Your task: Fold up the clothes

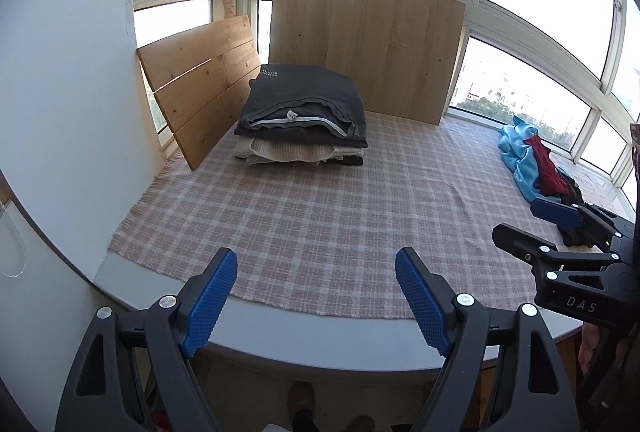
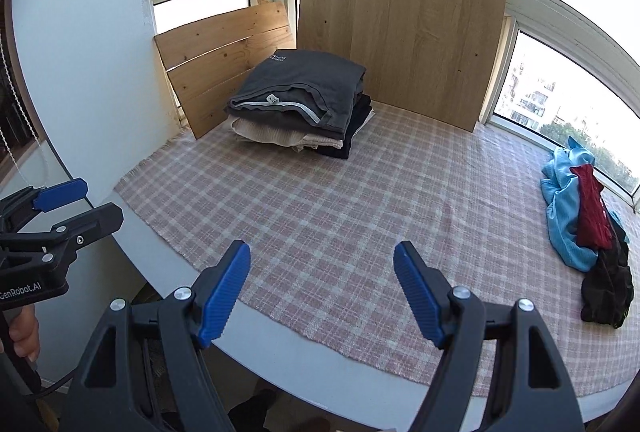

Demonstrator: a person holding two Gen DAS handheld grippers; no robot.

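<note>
While both hand-held grippers (image 1: 316, 296) (image 2: 322, 292) hover spread and empty, folded clothes (image 1: 302, 115) sit before wooden boards (image 1: 368, 43).

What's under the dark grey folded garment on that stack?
Under the dark grey garment lies a folded cream knit, then black fabric at the bottom. How many pieces sit between them is hidden.

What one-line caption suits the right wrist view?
Right claw open and empty over the plaid cloth, folded stack at the back, unfolded clothes heaped at right.
</note>
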